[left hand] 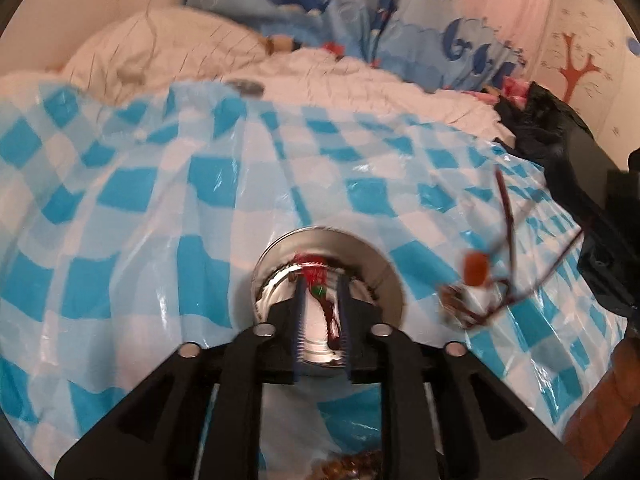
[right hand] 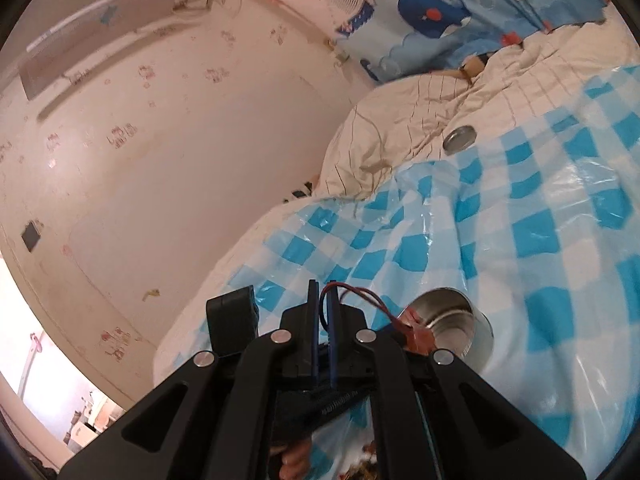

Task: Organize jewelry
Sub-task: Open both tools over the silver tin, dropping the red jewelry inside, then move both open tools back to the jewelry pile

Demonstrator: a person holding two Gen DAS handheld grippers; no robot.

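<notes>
- Hanging over the tin (left hand: 328,276), the left claw (left hand: 320,312) has its jaws slightly parted, nothing pressed between the pads; a red beaded piece (left hand: 314,270) lies inside the tin just beyond them.
- The right claw (right hand: 322,312) is shut on a thin red cord (right hand: 362,294), from which an orange bead (left hand: 476,270) and a small cluster (left hand: 454,300) dangle to the right of the tin.
- The tin stands open on the blue-checked sheet (left hand: 160,200) covering the bed; its lid (right hand: 460,139) lies far off, at the sheet's edge on the quilt (right hand: 400,140).
- The cord looks light and limp, so it will likely swing and tangle; pinching near the bead should steady it better than the loose end.
- The tin seems stiff and smooth, probably slippery, and may tip on soft bedding; its rim is the likeliest hold.
- Motion blur smears the dangling piece, so its links and clasp cannot be made out.
- The left claw hides much of the tin's inside.
- Brown beads (left hand: 352,462) at the near edge are cut off.
</notes>
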